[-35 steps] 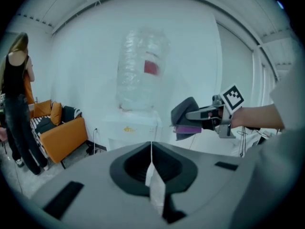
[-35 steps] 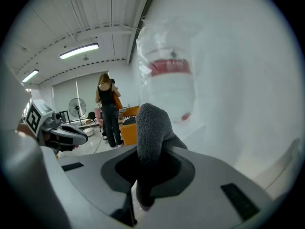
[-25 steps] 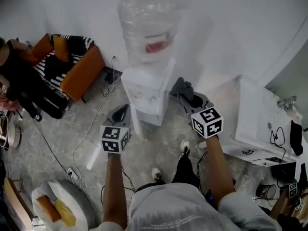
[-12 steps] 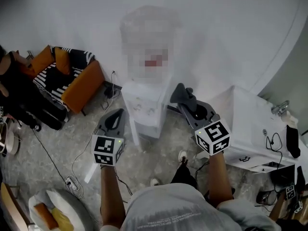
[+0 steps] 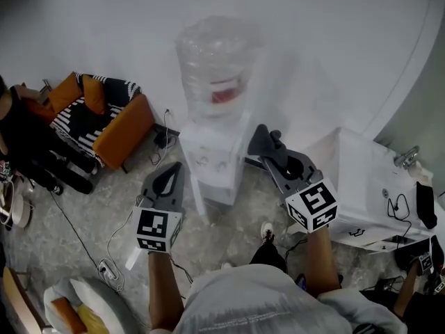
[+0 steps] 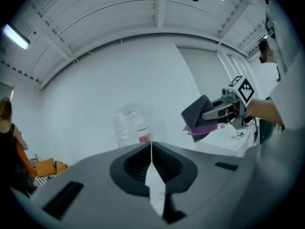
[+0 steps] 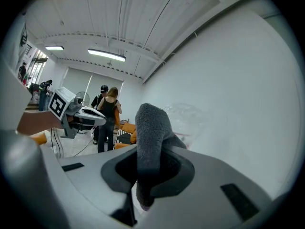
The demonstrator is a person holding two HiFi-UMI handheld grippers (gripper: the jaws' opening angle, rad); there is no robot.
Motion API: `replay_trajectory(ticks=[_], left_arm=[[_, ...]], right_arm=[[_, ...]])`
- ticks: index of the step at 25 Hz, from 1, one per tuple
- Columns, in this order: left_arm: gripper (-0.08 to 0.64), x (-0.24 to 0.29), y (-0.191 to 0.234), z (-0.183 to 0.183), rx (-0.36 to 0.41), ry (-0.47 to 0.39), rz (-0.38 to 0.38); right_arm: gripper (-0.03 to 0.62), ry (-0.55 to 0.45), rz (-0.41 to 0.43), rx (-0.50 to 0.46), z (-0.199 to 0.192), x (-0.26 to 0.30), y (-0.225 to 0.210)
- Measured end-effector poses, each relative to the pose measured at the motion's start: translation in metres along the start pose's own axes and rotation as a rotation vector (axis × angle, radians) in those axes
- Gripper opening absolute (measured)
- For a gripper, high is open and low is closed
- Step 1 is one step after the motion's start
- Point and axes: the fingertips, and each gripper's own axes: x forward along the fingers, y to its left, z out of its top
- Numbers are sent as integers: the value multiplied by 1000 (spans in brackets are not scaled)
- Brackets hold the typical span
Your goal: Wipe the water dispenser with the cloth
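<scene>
The white water dispenser (image 5: 212,162) stands against the wall with a clear bottle (image 5: 217,65) on top. My right gripper (image 5: 268,148) is shut on a dark grey cloth (image 5: 263,139), held in the air just right of the dispenser's top. In the right gripper view the cloth (image 7: 151,132) sticks up between the jaws, with the bottle (image 7: 187,118) faint behind it. My left gripper (image 5: 167,179) is shut and empty, low on the dispenser's left. From the left gripper view I see the bottle (image 6: 133,125) and the cloth (image 6: 196,116).
An orange sofa (image 5: 111,120) with striped cushions stands at the left, and a person (image 5: 24,141) sits beside it. A white cabinet (image 5: 361,179) is close on the right. Cables and a power strip (image 5: 106,264) lie on the floor by my left side.
The head view has pulled back slightly, so both grippers sit lower in it. They still flank the dispenser, and the right one keeps hold of the cloth.
</scene>
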Motion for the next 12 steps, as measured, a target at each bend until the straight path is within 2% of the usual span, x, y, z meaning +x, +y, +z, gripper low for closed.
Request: replay_trajectory(ticks=[12], left_arm=[[18,3,-10,-12,-3,21,-29]], right_arm=[[58,11,-6,16,-11,2,4]])
